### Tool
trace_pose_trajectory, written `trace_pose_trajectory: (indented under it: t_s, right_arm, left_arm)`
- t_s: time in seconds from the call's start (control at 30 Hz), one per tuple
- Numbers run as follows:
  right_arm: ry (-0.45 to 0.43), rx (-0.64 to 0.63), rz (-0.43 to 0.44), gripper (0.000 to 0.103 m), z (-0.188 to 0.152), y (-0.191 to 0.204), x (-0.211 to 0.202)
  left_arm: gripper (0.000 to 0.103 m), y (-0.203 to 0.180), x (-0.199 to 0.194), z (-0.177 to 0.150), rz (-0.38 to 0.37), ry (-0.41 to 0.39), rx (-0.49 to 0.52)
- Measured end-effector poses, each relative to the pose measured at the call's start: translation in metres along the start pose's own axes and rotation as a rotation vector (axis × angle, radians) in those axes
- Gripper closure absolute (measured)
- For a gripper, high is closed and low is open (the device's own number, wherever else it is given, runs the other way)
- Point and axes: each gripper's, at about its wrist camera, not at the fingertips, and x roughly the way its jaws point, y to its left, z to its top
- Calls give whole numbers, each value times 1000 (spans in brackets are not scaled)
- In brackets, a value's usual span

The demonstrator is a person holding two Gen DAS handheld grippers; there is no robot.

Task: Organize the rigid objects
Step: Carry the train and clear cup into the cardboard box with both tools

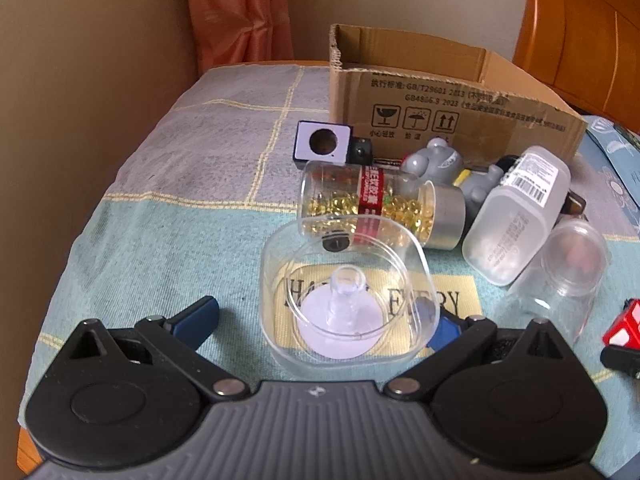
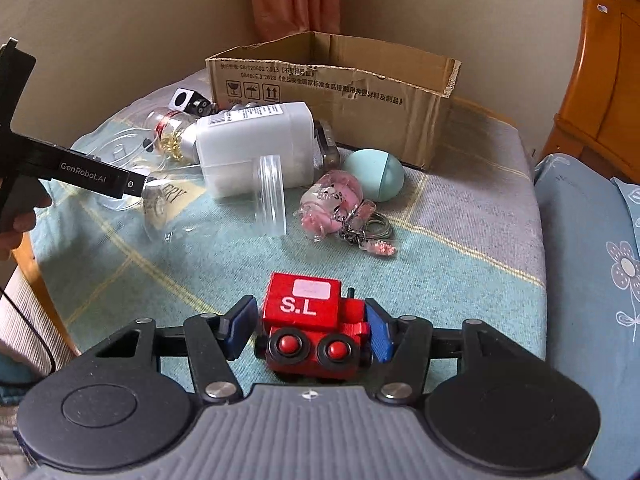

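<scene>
Rigid objects lie scattered on a checked cloth table (image 2: 460,240), w/ a cardboard box (image 2: 332,88) at the far side, open top up, printed long side facing the grippers.

Biggest loose item: frosted white container (image 2: 256,148), on its side, long axis running L-R in right wrist view, barcode end toward the box. Just beside it a pill bottle (image 1: 376,204) of yellow capsules, also on its side, silver cap pointing toward the white container, touching or nearly so. Clear jar (image 2: 224,204) lies on its side in front of the white container, open mouth facing right in right wrist view.

Clear lid (image 1: 344,300) w/ knob sits between the left gripper (image 1: 328,320) fingers; jaws spread wide, left pad well off the lid, right pad's contact hidden behind the plastic, so released as far as shown.

Red toy train (image 2: 316,328), marked "S.L", sits on its wheels near the table's front edge, side w/ wheels toward the camera. Right gripper (image 2: 308,328) straddles it: right pad touching, left pad apart w/ a gap, so not clenched.

Smaller: teal egg (image 2: 376,174) near the box corner, pink keychain (image 2: 336,208) just in front of it, gray figure (image 1: 432,164) against the box, white cube w/ hole (image 1: 322,144) by it.
</scene>
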Motion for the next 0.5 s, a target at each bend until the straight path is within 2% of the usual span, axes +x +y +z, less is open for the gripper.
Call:
trace_pose_trajectory:
  t_s: [0.13, 0.2, 0.3, 0.5]
  right_arm:
    - [5, 10, -5, 40, 2, 0, 1]
    - [11, 16, -11, 40, 3, 1, 1]
    - [22, 29, -21, 44, 3, 1, 0]
    - [48, 44, -32, 47, 5, 2, -3]
  left_arm:
    - [6, -1, 1, 2, -4, -19, -4]
    - [11, -3, 0, 2, -2, -33, 16]
    - [26, -7, -2, 3, -11, -53, 46]
    - [26, -7, -4, 5, -7, -47, 97]
